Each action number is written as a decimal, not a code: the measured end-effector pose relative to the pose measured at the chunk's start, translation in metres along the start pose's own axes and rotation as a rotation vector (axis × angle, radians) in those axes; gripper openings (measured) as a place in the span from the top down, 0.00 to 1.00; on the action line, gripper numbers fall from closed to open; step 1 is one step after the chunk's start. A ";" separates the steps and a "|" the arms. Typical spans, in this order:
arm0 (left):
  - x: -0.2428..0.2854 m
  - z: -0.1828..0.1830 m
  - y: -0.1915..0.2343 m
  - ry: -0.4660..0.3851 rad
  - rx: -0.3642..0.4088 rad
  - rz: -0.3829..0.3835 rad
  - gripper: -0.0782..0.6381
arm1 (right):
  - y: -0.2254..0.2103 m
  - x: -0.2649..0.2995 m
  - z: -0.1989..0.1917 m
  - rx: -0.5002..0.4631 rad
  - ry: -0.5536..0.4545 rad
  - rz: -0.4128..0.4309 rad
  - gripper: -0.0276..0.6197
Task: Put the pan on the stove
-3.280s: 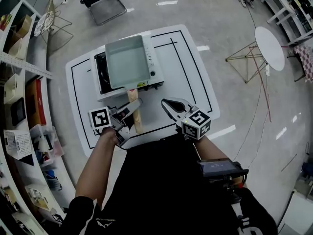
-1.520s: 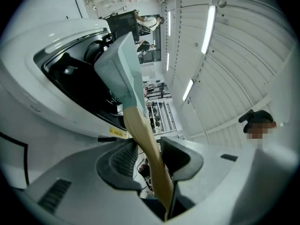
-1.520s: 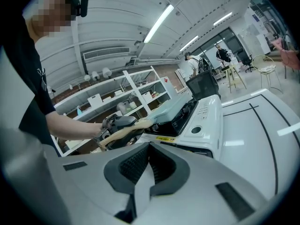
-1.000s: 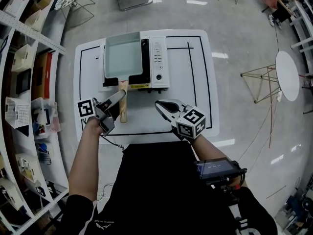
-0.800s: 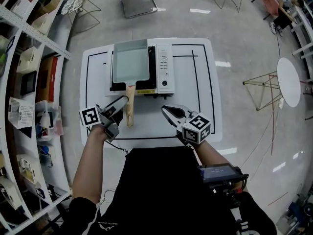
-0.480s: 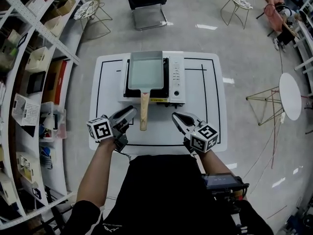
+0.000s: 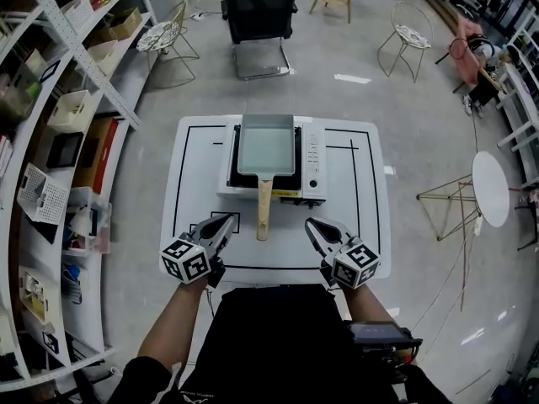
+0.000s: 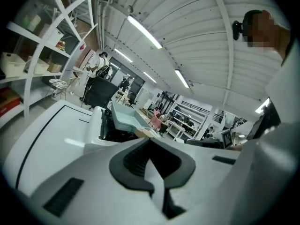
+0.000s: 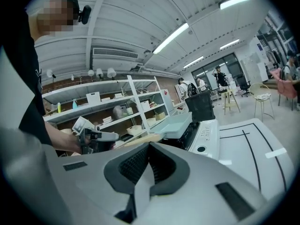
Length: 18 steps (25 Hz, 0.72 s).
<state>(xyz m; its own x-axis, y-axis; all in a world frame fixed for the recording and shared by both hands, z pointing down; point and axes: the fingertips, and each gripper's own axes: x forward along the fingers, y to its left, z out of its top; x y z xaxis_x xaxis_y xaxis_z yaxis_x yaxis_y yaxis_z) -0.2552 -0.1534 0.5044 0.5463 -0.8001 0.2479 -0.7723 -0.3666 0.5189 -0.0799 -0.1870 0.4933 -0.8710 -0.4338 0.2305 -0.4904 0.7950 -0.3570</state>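
Note:
A pale green rectangular pan point(image 7: 265, 144) rests on the white portable stove point(image 7: 312, 162) at the middle of the white table point(image 7: 195, 158). Its wooden handle point(image 7: 264, 210) points toward me. My left gripper point(image 7: 229, 220) hovers near the table's front edge, left of the handle and clear of it; its jaws are closing fully together on nothing. My right gripper point(image 7: 311, 224) hangs to the handle's right, shut and empty. In the left gripper view the pan point(image 8: 125, 118) lies ahead of the left gripper point(image 8: 150, 146). The right gripper view shows the pan point(image 9: 176, 123) beyond the right gripper point(image 9: 150, 150).
Black lines mark the table top. A black office chair point(image 7: 257, 11) stands behind the table. Shelving with boxes point(image 7: 59, 99) lines the left side. A small round white table point(image 7: 491, 188) and wire chairs stand to the right.
My left gripper has drawn back from beside the pan handle toward the table's front edge and closed its jaws. The pan stays on the stove. The right gripper has barely moved.

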 end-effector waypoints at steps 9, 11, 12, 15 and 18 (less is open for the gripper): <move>-0.031 -0.021 -0.002 -0.033 0.052 0.016 0.88 | 0.017 -0.006 -0.018 -0.025 -0.010 -0.039 0.92; -0.031 -0.021 -0.004 -0.036 0.072 0.008 0.88 | 0.018 -0.007 -0.018 -0.025 -0.014 -0.048 0.92; -0.030 -0.021 -0.007 -0.035 0.087 0.007 0.88 | 0.018 -0.008 -0.018 -0.024 -0.016 -0.053 0.92; -0.027 -0.019 -0.014 -0.044 0.120 0.000 0.88 | 0.021 -0.011 -0.013 -0.009 -0.023 -0.065 0.92; -0.032 -0.023 -0.010 -0.048 0.148 -0.002 0.88 | 0.029 -0.006 -0.010 0.007 -0.035 -0.073 0.92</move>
<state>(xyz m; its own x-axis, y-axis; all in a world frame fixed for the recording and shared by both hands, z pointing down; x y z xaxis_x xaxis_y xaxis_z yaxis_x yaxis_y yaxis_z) -0.2576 -0.1132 0.5101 0.5344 -0.8197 0.2061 -0.8125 -0.4311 0.3923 -0.0885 -0.1572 0.4902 -0.8332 -0.5054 0.2243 -0.5529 0.7576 -0.3469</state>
